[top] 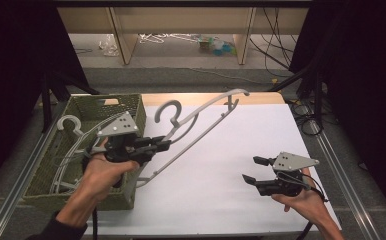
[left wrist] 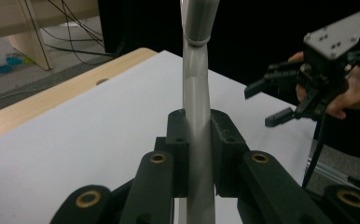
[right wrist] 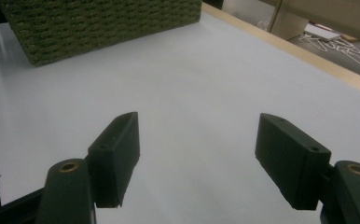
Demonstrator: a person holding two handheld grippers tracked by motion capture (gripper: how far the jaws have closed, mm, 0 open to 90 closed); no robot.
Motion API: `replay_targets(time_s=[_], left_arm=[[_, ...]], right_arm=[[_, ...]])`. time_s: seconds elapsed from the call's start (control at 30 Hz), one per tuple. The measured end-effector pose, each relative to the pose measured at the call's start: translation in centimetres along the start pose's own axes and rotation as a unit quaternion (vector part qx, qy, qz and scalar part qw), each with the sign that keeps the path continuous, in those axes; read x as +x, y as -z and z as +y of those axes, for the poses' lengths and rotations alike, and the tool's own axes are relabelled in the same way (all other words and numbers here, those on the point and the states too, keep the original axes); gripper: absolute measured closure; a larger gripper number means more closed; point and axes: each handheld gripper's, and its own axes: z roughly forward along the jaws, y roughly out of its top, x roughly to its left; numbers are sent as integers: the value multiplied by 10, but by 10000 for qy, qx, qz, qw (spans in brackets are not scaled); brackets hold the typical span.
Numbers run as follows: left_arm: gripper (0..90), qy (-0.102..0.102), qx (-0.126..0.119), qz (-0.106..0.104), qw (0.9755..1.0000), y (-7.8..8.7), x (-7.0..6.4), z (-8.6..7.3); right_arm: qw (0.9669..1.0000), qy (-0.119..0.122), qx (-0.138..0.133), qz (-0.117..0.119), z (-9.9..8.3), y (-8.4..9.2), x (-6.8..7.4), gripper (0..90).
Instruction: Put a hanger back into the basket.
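Observation:
A grey plastic clothes hanger (top: pixel 201 122) hangs tilted in the air above the white table (top: pixel 241 150), with its hook (top: pixel 170 109) pointing up. My left gripper (top: pixel 162 145) is shut on one of its bars, just right of the green basket. In the left gripper view the grey bar (left wrist: pixel 197 70) runs up between the closed pads of that gripper (left wrist: pixel 197 126). My right gripper (top: pixel 251 169) sits low over the table's right front part, open and with nothing between its jaws. The right gripper view shows this gripper (right wrist: pixel 199 140) with its jaws wide apart above bare white table.
A green woven basket (top: pixel 46 165) stands at the table's left edge with several pale hangers (top: pixel 71 132) in it. Its wall (right wrist: pixel 99 23) is in the right gripper view too. A wooden strip (top: pixel 261 97) borders the table's far edge. Cables and shelf legs lie on the floor behind.

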Motion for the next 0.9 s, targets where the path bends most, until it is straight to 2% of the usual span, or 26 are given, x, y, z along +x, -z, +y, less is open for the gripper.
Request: replay_targets(time_s=[0.03,0.13,0.3,0.53,0.7,0.83,0.9], left_arm=[[791,16,-38,9,10000,5,3,3],[791,75,-115,219,9997,23,15,12],[791,135,-177,742,9970,51,43,19],[791,243,-158,1222,9921,79,84,4],[791,331,-47,1525,9877,90,107,-12],[791,481,-46,1654,9850,97,122,-25],[791,556,-38,1714,9836,101,128,-30]], right_arm=[[10000,-23,26,13,-1,-1,1,313],[10000,-1,63,66,-3,-4,3,311],[9999,7,122,101,-3,-5,5,311],[9998,6,150,149,-6,-7,6,312],[9997,6,174,169,-6,-7,7,310],[9998,3,126,156,-8,-9,7,300],[9996,9,195,223,-8,-8,8,296]])
